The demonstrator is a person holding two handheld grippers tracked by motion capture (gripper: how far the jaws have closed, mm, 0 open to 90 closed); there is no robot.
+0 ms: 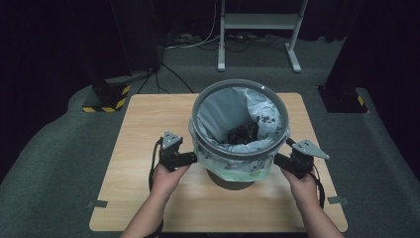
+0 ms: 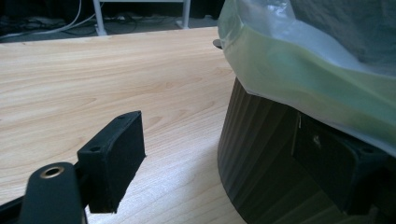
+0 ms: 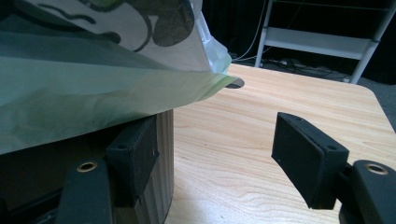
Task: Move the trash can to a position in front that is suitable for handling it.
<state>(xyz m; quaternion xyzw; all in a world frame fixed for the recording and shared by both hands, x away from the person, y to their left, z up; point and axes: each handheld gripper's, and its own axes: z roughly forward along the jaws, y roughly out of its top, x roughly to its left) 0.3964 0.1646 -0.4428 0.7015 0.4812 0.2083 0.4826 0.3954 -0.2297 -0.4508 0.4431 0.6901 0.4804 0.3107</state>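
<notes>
While both grippers flank the bin (image 1: 240, 130) at frame centre on the bench (image 1: 143, 129), each stands spread, one jaw against the ribbed wall, nothing pinched. Left gripper (image 1: 190, 159), right gripper (image 1: 280, 159). Risk, as I judge it: the loose bag liner (image 3: 93, 93) overhangs the jaws; closing could snag plastic or tip the bin.

Bin (image 1: 233, 179) blocks centre; table (image 1: 148, 124) sides free
</notes>
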